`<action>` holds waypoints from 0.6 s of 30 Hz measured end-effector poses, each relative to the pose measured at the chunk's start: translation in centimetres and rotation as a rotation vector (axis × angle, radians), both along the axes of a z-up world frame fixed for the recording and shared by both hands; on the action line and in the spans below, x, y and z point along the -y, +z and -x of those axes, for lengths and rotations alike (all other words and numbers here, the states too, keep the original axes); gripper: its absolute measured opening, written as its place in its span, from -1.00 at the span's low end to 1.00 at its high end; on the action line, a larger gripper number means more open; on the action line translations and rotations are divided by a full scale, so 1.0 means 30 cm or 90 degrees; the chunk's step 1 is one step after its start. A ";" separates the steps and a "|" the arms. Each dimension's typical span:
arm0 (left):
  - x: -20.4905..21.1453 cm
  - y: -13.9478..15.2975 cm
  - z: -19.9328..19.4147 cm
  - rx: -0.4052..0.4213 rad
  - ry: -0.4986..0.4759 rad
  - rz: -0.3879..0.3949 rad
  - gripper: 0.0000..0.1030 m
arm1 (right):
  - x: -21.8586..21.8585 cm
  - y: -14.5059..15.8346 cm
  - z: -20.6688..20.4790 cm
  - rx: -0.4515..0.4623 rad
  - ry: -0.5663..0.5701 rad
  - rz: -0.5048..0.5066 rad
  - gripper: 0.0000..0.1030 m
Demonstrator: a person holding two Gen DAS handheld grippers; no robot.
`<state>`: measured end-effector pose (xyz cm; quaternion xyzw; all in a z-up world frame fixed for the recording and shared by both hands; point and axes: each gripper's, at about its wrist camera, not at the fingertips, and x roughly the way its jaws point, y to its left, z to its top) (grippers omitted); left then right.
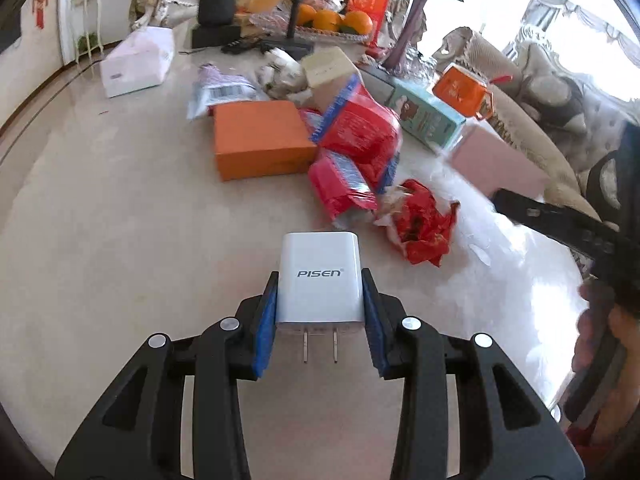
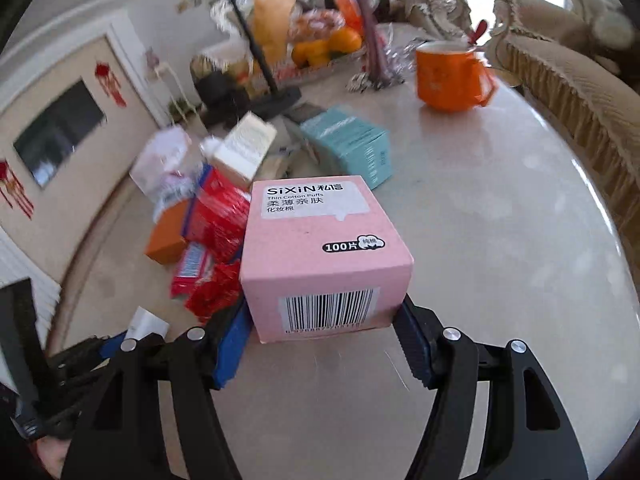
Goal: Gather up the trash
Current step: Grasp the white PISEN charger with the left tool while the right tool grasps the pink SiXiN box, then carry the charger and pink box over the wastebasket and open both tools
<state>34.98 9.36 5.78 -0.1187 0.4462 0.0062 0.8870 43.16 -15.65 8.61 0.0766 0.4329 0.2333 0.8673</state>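
Observation:
My left gripper [image 1: 320,300] is shut on a white PISEN charger [image 1: 319,276], prongs pointing back at the camera, held above the marble table [image 1: 100,240]. My right gripper [image 2: 324,320] is shut on a pink cotton-puff box [image 2: 320,256], which also shows in the left wrist view [image 1: 496,164]. A crumpled red wrapper [image 1: 424,228] lies just ahead of the charger; it also shows in the right wrist view [image 2: 212,292]. Red snack packets [image 1: 356,148] and an orange box [image 1: 260,138] lie behind it.
A teal box [image 1: 428,114], a beige box [image 1: 330,70], a white box [image 1: 138,60], crumpled paper and a fruit tray with oranges [image 1: 332,20] crowd the far side. An orange mug [image 2: 448,76] stands at the right. A sofa [image 2: 580,92] borders the table's right edge.

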 end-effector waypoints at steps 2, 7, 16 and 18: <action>-0.012 0.016 0.036 0.009 -0.003 0.011 -0.26 | 0.038 0.025 0.041 0.004 0.001 -0.036 0.22; 0.007 0.102 0.244 0.067 -0.051 0.030 -0.26 | 0.124 0.080 0.324 0.059 0.036 -0.110 0.22; 0.190 0.051 0.795 0.075 -0.188 0.015 -0.26 | 0.231 -0.079 0.916 -0.006 0.065 -0.175 0.22; 0.239 -0.053 0.885 0.035 -0.207 0.022 -0.26 | 0.230 -0.133 0.990 -0.037 0.063 -0.176 0.22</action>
